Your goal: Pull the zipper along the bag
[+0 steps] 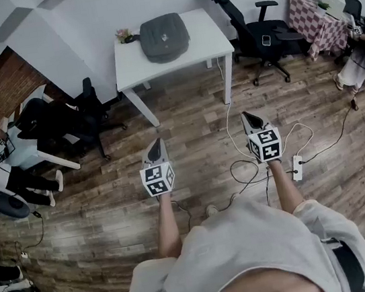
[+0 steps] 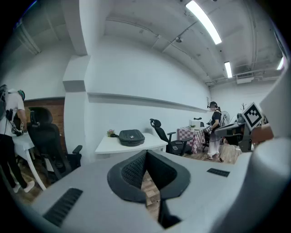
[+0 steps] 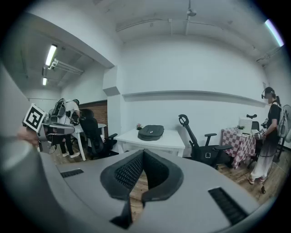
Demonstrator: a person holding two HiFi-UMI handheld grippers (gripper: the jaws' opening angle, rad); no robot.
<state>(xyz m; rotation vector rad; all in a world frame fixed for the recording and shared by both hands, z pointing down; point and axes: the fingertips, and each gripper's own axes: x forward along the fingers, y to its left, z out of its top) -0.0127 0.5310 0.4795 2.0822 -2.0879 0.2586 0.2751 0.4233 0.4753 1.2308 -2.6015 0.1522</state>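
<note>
Left claw (image 1: 156,142), right claw (image 1: 247,116) closed | bag (image 1: 164,37) on table (image 1: 211,43) | chair (image 1: 264,31) beside

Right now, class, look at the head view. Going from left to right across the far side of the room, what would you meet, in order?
seated person → black office chair → gray bag on the white table → black headrest chair → checkered tablecloth → person at the right edge
</note>
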